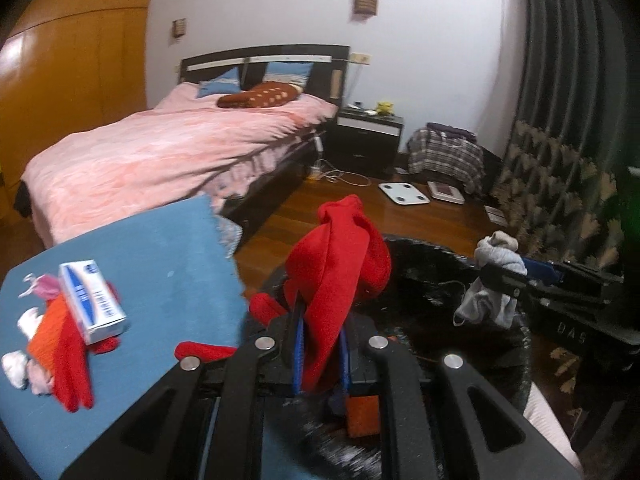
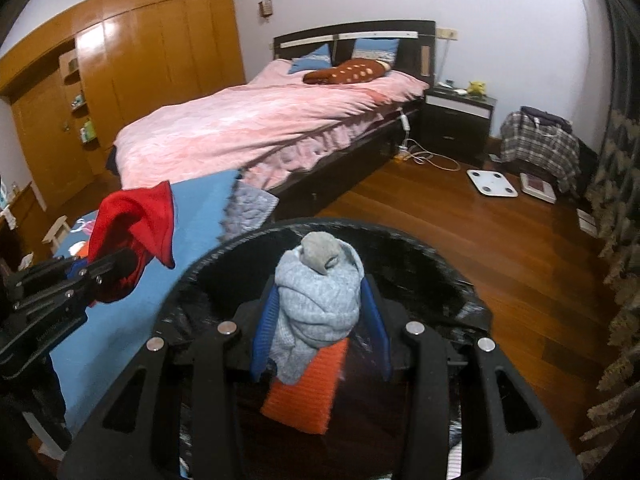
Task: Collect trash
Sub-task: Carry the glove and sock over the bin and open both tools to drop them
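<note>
My left gripper (image 1: pixel 320 344) is shut on a red cloth (image 1: pixel 340 264), which stands up between its blue pads beside the rim of a black-lined bin (image 1: pixel 432 280). The same red cloth (image 2: pixel 136 228) and left gripper (image 2: pixel 120 264) show at the left of the right wrist view. My right gripper (image 2: pixel 320 320) is shut on a rolled grey sock (image 2: pixel 316 308) above the open bin (image 2: pixel 400 256). An orange cloth (image 2: pixel 312 388) lies inside the bin below the sock. From the left wrist view, the grey sock (image 1: pixel 492 280) hangs in the right gripper (image 1: pixel 504 280) over the bin's far side.
A blue-covered surface (image 1: pixel 160 264) at the left holds a white and blue box (image 1: pixel 92 304), red and orange cloths (image 1: pixel 68 356) and pale scraps. Behind it stand a pink bed (image 1: pixel 160 152), a nightstand (image 1: pixel 368 136), a white scale (image 1: pixel 404 192) on the wooden floor, and patterned curtains (image 1: pixel 560 192).
</note>
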`<state>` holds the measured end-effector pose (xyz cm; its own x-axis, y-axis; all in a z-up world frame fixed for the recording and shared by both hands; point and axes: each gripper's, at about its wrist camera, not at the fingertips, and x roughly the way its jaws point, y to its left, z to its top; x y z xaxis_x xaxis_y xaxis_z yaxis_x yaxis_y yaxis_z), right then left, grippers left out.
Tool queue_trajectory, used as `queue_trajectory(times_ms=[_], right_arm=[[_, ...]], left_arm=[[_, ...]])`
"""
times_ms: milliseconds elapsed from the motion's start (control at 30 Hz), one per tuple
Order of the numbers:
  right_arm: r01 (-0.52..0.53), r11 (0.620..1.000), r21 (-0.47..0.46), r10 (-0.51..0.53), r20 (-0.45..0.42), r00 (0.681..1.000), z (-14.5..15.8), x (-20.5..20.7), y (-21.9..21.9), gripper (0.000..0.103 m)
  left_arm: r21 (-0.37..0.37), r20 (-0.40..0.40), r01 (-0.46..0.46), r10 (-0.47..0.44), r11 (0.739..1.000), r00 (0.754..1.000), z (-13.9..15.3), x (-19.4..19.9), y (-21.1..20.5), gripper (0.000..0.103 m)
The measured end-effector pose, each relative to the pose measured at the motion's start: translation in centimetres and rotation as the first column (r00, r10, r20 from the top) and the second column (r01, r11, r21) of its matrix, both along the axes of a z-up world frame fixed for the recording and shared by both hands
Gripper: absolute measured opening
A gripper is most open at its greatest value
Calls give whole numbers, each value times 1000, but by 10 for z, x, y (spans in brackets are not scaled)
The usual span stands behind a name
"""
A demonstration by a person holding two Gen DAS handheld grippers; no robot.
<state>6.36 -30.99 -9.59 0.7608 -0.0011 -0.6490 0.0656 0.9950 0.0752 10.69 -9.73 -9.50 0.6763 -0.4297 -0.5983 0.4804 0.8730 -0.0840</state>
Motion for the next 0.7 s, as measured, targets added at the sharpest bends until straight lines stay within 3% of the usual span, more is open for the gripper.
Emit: queue_trajectory(times_ms=[200, 233, 267, 333, 600, 700], right_arm=[[47, 999, 4, -47, -10, 999, -8, -5, -22, 44], [56, 998, 4, -56, -14, 998, -10, -6, -25, 44], [61, 998, 5, -61, -19, 998, -12, -5, -28, 46], [72, 997, 2, -72, -17, 997, -15, -7, -33, 56], [96, 995, 5, -96, 6, 995, -13, -9, -32, 93], [86, 996, 21, -86, -2, 996, -12, -7, -24, 95]], left_arm=[[-3, -14, 72, -72, 997, 997, -2, 7, -35, 17], [-6, -17, 76, -76, 997, 997, -2, 7, -38, 22], [-14, -24, 80, -80, 997, 996, -3, 8, -40, 35], [-30, -29, 80, -81, 996, 996, -4, 9, -37, 48], [-26, -7, 21, -21, 999, 1000, 0, 9, -9, 72], [-21, 4, -25, 25, 999, 1000, 3, 8, 13, 81]])
